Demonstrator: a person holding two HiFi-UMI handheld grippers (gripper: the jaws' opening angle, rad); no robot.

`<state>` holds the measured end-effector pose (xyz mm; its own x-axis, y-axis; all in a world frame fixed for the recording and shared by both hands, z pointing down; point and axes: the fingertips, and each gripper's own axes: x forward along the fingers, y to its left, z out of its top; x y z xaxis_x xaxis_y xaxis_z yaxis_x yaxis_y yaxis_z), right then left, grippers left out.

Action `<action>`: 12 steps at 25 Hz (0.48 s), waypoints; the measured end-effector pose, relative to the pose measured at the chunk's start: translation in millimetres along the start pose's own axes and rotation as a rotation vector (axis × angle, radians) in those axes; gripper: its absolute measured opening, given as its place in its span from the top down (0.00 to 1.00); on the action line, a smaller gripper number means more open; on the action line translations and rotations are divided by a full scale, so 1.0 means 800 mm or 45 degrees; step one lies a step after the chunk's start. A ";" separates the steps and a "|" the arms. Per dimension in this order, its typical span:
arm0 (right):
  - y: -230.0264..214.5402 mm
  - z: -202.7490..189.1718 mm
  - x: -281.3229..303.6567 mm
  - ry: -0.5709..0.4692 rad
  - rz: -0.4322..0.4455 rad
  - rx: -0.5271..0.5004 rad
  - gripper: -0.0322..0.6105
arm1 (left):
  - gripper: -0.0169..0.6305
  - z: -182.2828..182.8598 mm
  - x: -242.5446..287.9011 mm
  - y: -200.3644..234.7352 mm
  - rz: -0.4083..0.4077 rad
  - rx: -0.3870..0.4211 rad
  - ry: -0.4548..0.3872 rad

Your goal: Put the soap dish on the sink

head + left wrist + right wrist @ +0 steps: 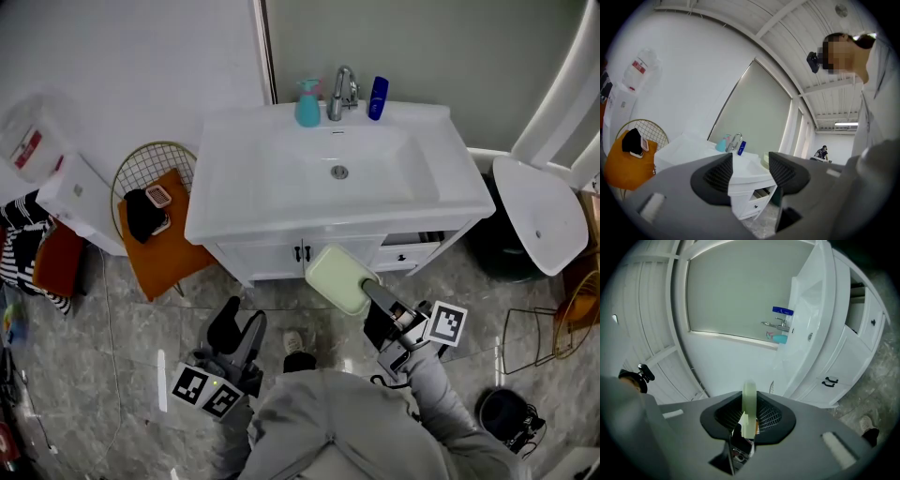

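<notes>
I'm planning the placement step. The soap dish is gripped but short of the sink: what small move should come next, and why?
Probably carry the right gripper forward and slightly up toward the sink. Its jaws are shut on the pale green soap dish, which hangs in front of the cabinet, not yet over the top. The flat ledge right of the basin looks bare.

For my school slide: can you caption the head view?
Right gripper holds a green soap dish before the white sink; left gripper open.
</notes>
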<state>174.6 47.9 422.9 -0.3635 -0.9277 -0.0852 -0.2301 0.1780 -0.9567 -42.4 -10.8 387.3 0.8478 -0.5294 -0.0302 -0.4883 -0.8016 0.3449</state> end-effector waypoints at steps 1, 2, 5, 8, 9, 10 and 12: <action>-0.002 0.007 0.016 -0.008 -0.001 0.000 0.85 | 0.57 0.007 0.011 0.014 -0.007 0.001 -0.002; -0.003 0.013 0.032 -0.015 -0.002 -0.001 0.85 | 0.57 0.014 0.023 0.028 -0.015 0.004 -0.004; -0.008 0.032 0.079 -0.040 -0.005 -0.015 0.85 | 0.57 0.033 0.055 0.072 -0.038 0.007 -0.006; -0.015 0.047 0.125 -0.057 -0.014 -0.020 0.85 | 0.57 0.050 0.086 0.115 -0.053 0.015 -0.001; -0.018 0.051 0.139 -0.062 -0.020 -0.020 0.85 | 0.57 0.056 0.096 0.128 -0.059 0.019 0.000; -0.021 0.056 0.152 -0.067 -0.025 -0.022 0.85 | 0.57 0.061 0.106 0.141 -0.065 0.022 0.000; -0.026 0.065 0.176 -0.076 -0.034 -0.031 0.85 | 0.57 0.071 0.123 0.165 -0.076 0.026 0.000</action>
<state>174.7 -103.7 416.4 -0.3024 -0.9501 -0.0766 -0.2613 0.1599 -0.9519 -34.8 -184.6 376.8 0.8756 -0.4804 -0.0498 -0.4410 -0.8372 0.3235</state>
